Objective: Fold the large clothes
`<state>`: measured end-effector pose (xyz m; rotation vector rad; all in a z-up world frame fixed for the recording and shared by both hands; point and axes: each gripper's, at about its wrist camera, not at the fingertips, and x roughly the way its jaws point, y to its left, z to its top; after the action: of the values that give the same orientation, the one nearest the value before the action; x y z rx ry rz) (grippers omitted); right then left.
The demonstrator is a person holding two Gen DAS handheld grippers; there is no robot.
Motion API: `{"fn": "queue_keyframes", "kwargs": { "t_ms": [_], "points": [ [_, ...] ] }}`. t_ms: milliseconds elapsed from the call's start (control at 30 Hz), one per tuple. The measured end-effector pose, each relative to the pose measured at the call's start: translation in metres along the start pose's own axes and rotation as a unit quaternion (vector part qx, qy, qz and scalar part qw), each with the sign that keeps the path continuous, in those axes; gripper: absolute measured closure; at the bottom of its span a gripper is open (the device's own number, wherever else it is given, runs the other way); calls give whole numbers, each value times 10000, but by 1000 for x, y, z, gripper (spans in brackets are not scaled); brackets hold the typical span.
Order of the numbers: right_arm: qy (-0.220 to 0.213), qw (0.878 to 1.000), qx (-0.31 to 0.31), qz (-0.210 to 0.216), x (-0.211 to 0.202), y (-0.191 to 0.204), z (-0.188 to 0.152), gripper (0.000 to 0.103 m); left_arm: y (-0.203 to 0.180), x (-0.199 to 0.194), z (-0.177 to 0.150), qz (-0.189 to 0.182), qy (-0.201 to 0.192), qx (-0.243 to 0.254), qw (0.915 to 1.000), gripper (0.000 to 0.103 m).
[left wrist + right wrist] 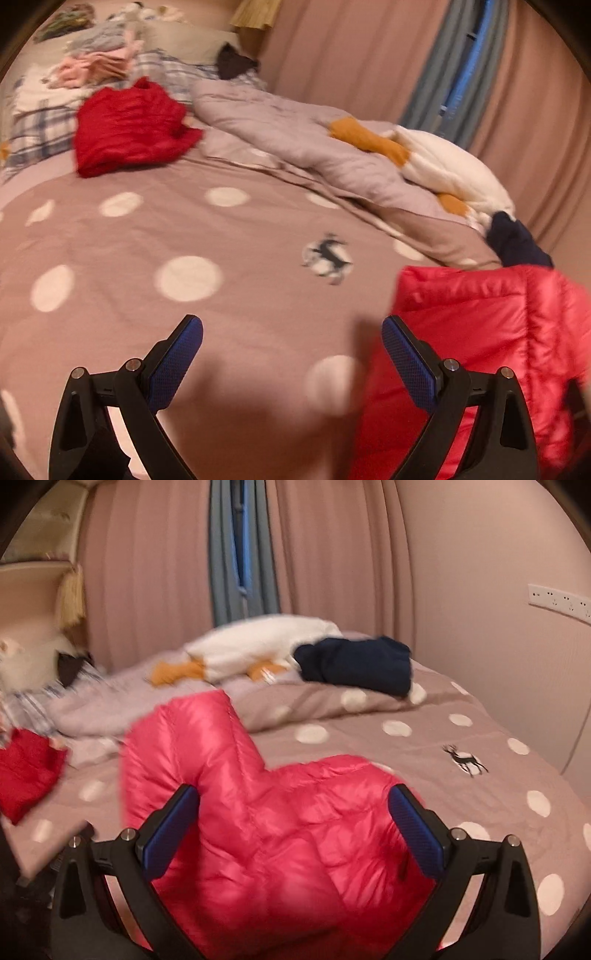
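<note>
1. Between the blue-padded fingers of the left gripper, held wide apart, nothing was gripped; only the dotted bedspread was seen in the gap, and the right-hand finger was set against the edge of the pink puffer jacket, though contact could not be confirmed through the blur.
2. The right gripper was likewise spread wide, with nothing clamped; the pink puffer jacket was seen filling the space between and beyond its fingers, lying on the bedspread.
3. In the right wrist view, one sleeve or panel of the jacket was seen extending toward 11 o'clock, the bulk being bunched toward 3 o'clock.
4. At 12 o'clock from the left gripper, a small deer print was visible on the bedspread.
5. At 10 o'clock in the left wrist view, a crumpled red garment was laid near a plaid pillow, with a pile of pink and grey clothes farther back.
6. At 1 o'clock in the same view, a lilac quilt was heaped, and a white plush goose with orange feet was laid on it.
7. A dark navy garment was placed just beside the goose, at 1 o'clock from the right gripper.
8. Pink curtains were hung behind the bed.
</note>
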<state>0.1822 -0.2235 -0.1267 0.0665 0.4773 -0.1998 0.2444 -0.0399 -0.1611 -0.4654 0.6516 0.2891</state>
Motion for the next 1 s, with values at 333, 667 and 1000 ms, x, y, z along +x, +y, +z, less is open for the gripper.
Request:
{"fn": "queue_keyframes", "kwargs": {
  "t_ms": [333,667,1000],
  "points": [
    [597,9916,1015,-544,51,-101,-39,1,-91,18,-46,-264,-289,985,9944,7],
    [960,9793,1782,-31,84,-127,-92,2,-126,29,-75,268,-528,1896,9801,7],
    [1247,9719,1982,242,95,-130,-97,2,-124,40,-81,161,-462,1892,9807,9]
  ]
}}
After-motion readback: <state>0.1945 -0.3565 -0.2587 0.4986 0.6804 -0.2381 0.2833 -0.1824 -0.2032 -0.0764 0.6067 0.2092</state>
